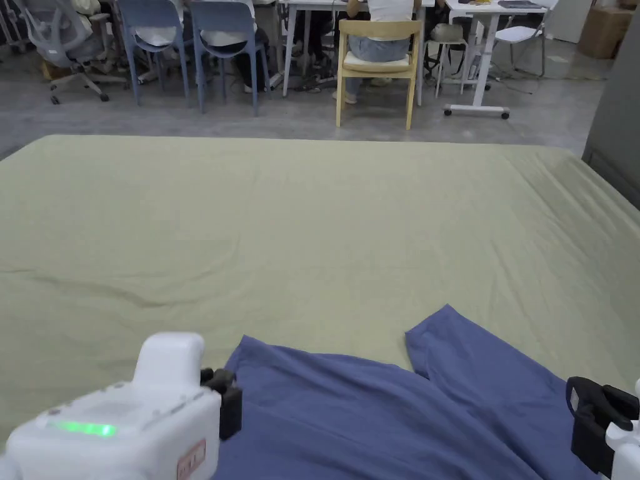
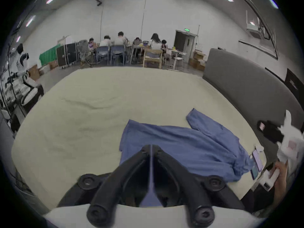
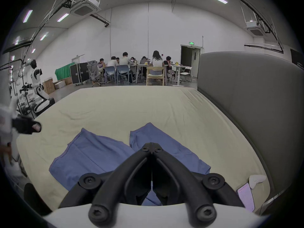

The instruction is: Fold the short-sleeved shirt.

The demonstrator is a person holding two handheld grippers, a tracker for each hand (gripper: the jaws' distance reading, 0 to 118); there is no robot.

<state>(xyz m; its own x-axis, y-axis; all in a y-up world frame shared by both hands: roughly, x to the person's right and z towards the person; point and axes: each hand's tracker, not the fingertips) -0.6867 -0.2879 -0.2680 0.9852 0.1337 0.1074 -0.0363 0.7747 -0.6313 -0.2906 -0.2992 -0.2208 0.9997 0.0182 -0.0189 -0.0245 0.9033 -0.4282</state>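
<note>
A blue short-sleeved shirt (image 1: 375,412) lies rumpled on the near part of a pale green bed (image 1: 312,219). One lobe reaches away from me on the right. My left gripper (image 1: 228,392) hovers over the shirt's left edge. In the left gripper view the shirt (image 2: 181,142) spreads ahead, and the jaws of my left gripper (image 2: 151,146) stand together with a thin blue strip between them. I cannot tell if cloth is pinched there. My right gripper (image 1: 590,403) is over the shirt's right side. In the right gripper view my right gripper (image 3: 152,145) has its jaws together above the shirt (image 3: 92,154).
A grey padded headboard (image 3: 246,100) runs along the bed's right side. A phone (image 3: 245,197) and a small white object (image 3: 256,179) lie at the bed's near right corner. Beyond the far edge stand a wooden chair (image 1: 378,62), blue chairs and tables with seated people.
</note>
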